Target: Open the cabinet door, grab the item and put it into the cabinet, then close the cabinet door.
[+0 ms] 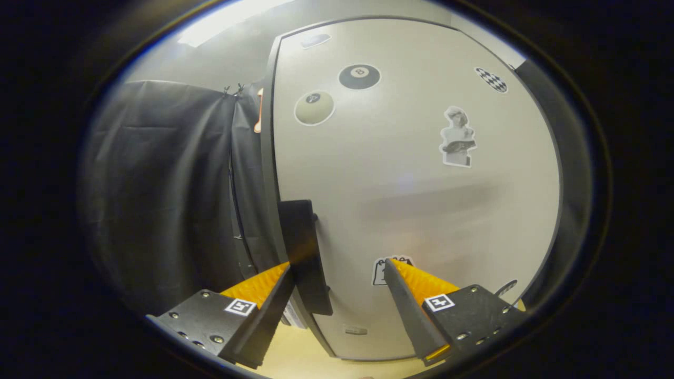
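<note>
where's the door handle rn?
In the gripper view the dark handle sits on the cabinet door's left edge, between the open fingers, close against the left one, with the black cloth wall beyond.

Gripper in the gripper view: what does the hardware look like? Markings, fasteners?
The gripper has two wedge-shaped fingers with ribbed inner faces, each on a dark flat metal plate fixed with small round screws. Each plate carries a square black-and-white fiducial tag.

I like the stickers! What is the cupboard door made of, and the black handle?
The cabinet door looks like smooth painted or laminated board: pale, matte, softly reflecting. The handle looks like dark matte plastic or metal; I can't tell which. The tool is open, its fingers either side of the handle.
</note>
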`<state>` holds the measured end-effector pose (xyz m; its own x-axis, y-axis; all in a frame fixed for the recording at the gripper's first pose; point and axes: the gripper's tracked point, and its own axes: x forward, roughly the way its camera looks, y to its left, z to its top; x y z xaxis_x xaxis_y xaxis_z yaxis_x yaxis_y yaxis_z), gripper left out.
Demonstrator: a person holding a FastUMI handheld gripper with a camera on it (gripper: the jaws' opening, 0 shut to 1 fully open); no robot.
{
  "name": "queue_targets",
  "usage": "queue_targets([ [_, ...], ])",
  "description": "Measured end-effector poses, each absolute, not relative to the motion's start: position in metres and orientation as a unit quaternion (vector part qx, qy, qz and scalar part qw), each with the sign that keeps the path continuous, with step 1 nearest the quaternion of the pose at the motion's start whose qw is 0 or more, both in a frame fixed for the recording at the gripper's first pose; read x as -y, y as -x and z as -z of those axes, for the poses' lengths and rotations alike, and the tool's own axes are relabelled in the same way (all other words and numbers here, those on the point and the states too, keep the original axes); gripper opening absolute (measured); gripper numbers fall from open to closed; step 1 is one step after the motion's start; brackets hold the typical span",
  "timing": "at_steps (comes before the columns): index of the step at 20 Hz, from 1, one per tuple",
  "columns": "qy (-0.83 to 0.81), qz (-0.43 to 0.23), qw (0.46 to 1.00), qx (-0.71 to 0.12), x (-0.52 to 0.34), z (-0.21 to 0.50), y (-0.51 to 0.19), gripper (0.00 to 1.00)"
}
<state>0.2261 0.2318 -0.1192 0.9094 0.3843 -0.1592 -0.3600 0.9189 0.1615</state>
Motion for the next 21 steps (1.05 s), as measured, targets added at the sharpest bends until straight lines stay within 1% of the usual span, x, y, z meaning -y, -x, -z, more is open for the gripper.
queue_targets([
  [9,-0.063,-0.196,0.974,-0.098,-0.233,0.121,-0.226,1.0],
  [14,-0.065,-0.21,0.971,-0.098,-0.228,0.116,-0.219,1.0],
  [17,-0.061,-0.199,0.977,-0.05,-0.199,0.087,-0.206,1.0],
  [21,-0.028,-0.153,0.988,-0.006,-0.123,0.058,-0.195,1.0],
])
